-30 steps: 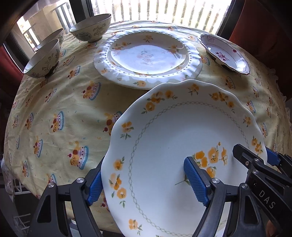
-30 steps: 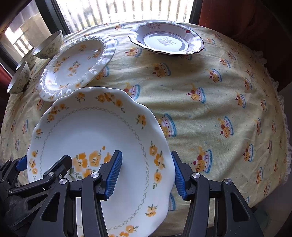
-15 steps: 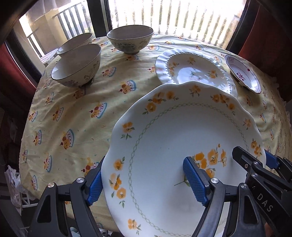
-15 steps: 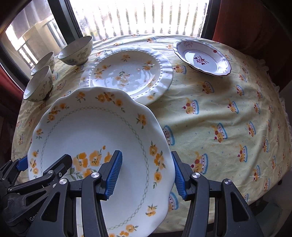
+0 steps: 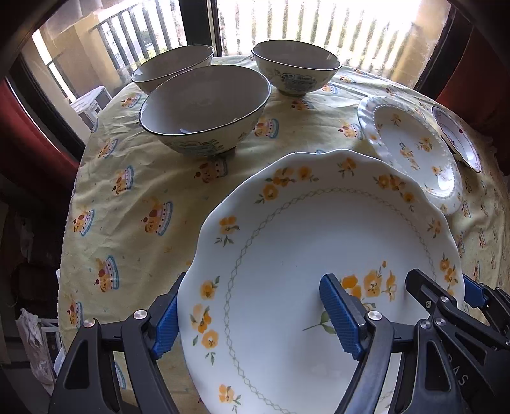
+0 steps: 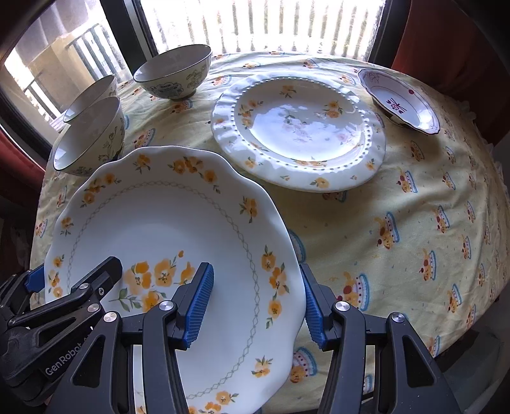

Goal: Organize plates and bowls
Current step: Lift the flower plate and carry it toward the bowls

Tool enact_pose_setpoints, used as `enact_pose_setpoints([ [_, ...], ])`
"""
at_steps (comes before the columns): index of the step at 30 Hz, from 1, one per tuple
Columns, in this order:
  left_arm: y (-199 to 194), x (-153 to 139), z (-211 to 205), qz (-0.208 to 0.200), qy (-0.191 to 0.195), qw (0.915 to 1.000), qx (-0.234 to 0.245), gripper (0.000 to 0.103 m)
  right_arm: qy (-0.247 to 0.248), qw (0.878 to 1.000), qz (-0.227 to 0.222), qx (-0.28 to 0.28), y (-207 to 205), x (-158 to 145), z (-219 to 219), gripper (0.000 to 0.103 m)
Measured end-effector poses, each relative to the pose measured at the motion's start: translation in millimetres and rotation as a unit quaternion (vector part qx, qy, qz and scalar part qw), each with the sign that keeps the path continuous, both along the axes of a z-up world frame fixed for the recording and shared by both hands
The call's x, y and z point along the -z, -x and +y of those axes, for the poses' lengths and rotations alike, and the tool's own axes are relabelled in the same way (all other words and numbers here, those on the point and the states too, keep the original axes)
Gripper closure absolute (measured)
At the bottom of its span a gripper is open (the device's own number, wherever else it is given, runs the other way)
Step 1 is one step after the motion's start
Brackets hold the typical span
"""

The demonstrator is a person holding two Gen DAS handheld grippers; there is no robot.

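Note:
A large white scalloped plate with yellow flowers [image 5: 302, 254] [image 6: 165, 229] is held above the table's near edge by both grippers. My left gripper [image 5: 255, 318] is shut on its left rim, and my right gripper [image 6: 255, 305] is shut on its right rim. A white beaded plate [image 6: 299, 127] [image 5: 411, 149] lies on the table behind it. A small red-patterned dish [image 6: 401, 102] [image 5: 459, 140] sits at the far right. Three grey-rimmed bowls stand at the far left: the nearest [image 5: 204, 108] [image 6: 89, 140], one behind it [image 5: 172, 67] [image 6: 92, 95] and one further right [image 5: 296, 67] [image 6: 173, 71].
The round table carries a yellow tablecloth with cake prints [image 6: 398, 207] [image 5: 127, 207]. Windows with balcony railings [image 6: 261, 22] are behind it. Red upholstery [image 6: 446, 41] stands at the far right and a dark red one at the left.
Both grippers, holding the yellow-flowered plate, have swung left; the bowls now loom nearer in the left view and the beaded plate and red dish have shifted right.

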State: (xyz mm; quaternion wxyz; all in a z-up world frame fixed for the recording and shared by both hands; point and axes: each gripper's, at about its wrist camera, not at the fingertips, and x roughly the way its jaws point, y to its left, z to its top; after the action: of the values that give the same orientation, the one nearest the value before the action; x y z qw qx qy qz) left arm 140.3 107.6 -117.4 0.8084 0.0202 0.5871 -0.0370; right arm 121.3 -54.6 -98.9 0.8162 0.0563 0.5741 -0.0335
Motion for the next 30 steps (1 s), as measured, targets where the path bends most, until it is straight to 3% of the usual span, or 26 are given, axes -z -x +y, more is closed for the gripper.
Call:
enact_pose_setpoints([
  [14, -18, 32, 53, 0.039, 0.001, 0.9990, 0.020, 0.022, 0.002, 0.999, 0.043, 0.013, -16, 28, 62, 0.046],
  [23, -26, 42, 58, 0.052, 0.007, 0.9984, 0.022, 0.020, 0.014, 0.996, 0.079, 0.026, -19, 44, 71, 0.046],
  [30, -28, 40, 48, 0.053, -0.018, 0.9976, 0.041, 0.019, 0.029, 0.997, 0.073, 0.012, -23, 35, 75, 0.044],
])
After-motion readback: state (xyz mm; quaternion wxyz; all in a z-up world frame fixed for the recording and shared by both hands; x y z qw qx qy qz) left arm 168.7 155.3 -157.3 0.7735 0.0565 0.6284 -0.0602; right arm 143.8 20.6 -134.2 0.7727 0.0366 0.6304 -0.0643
